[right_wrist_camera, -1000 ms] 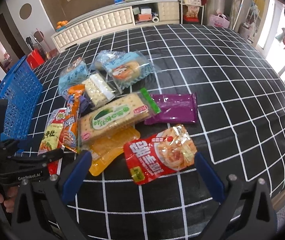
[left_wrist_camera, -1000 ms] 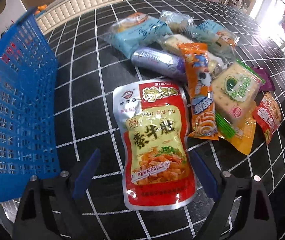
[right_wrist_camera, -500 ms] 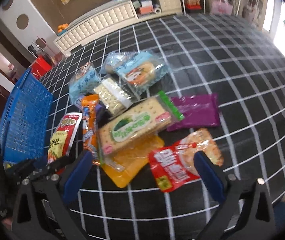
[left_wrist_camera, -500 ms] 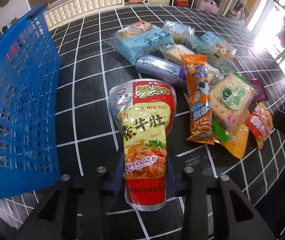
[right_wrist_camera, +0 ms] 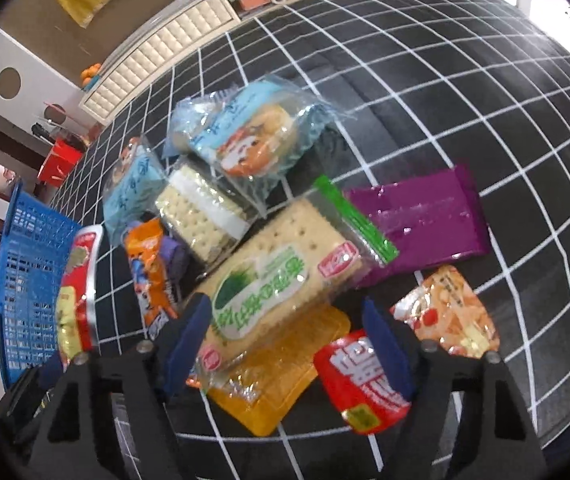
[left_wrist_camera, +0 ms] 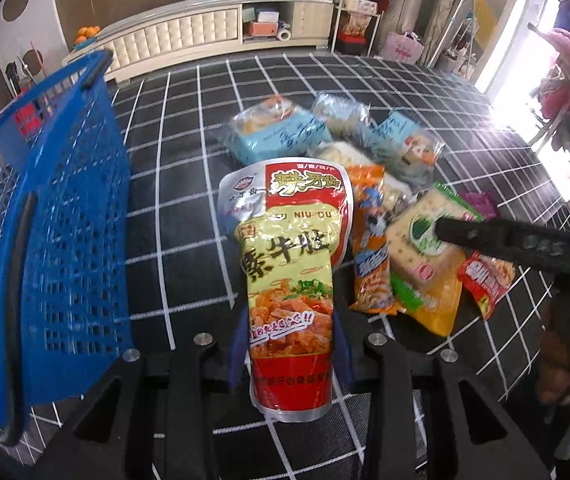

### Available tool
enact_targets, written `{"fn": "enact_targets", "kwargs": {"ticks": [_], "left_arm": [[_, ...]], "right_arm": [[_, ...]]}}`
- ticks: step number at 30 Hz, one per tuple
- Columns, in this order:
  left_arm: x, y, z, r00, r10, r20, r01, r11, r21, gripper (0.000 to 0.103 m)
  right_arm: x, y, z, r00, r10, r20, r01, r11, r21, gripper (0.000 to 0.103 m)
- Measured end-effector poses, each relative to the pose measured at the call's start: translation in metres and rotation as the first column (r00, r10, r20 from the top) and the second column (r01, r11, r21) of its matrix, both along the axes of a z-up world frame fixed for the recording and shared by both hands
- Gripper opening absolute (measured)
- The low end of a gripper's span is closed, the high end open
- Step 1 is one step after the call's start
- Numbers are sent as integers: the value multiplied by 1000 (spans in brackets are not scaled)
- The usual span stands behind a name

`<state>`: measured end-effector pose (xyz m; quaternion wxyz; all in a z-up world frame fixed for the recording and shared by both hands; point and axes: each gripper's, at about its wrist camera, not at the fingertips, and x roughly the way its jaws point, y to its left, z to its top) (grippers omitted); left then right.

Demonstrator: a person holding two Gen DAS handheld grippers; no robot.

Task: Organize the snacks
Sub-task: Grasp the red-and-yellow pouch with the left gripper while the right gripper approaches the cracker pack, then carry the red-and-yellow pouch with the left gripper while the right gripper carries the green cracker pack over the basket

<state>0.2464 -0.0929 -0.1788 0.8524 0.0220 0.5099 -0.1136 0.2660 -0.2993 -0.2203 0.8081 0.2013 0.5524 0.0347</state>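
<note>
Left gripper (left_wrist_camera: pixel 291 354) is clamped on the red-and-yellow pouch (left_wrist_camera: pixel 289 264), blue basket (left_wrist_camera: pixel 41 216) at its 9 o'clock. Right gripper (right_wrist_camera: pixel 285 344) is closing around the green cracker pack (right_wrist_camera: pixel 273 280), pads not touching yet; purple packet (right_wrist_camera: pixel 421 220) at 2 o'clock.

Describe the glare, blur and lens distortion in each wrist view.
Left wrist view: window glare at the upper right washes out the tablecloth; grid lines bow; the red and yellow pouch is sharp. Right wrist view: softer overall, motion-smeared on the cracker pack, grid strongly curved, corners vignetted black, glare only at the upper right edge.
</note>
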Motion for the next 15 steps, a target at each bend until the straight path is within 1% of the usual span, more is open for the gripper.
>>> {"fn": "enact_targets", "kwargs": {"ticks": [3,4,5,7,9,11,12,13,14,15], "left_arm": [[5,-3,7,1000,-13,16,13,1000,-15,34],[4,-1,4,1000,-17,20,17,1000,-17,34],[6,-2,5,1000,-20,22,21,1000,-19,34],[8,-5,2,1000,-25,17,26,999,-32,34],[10,-7,1,999,-34,12,34,998,-52,34],[10,-10,-1,999,-42,12,43,998,-56,34],[10,-12,-3,999,-48,12,49,997,-55,34],[10,-14,-4,999,-52,11,53,997,-53,34],[9,-16,-4,998,-57,7,57,997,-52,34],[8,-17,-4,998,-57,4,58,997,-51,34]], "right_arm": [[2,0,2,1000,1,14,-1,1000,-20,76],[3,1,2,1000,-1,16,1,1000,-29,71],[5,1,3,1000,4,20,-3,999,-43,68],[7,2,4,999,15,31,-12,998,-68,50],[8,0,2,999,30,45,-28,999,-45,45],[7,-2,3,998,26,64,-25,999,-22,37],[8,-2,5,997,19,76,-18,1000,-16,25],[5,-5,8,996,11,90,-10,1000,-9,22],[2,-7,12,994,10,106,-10,1000,-7,21],[-2,-7,16,992,15,122,-13,1000,-17,18]]}}
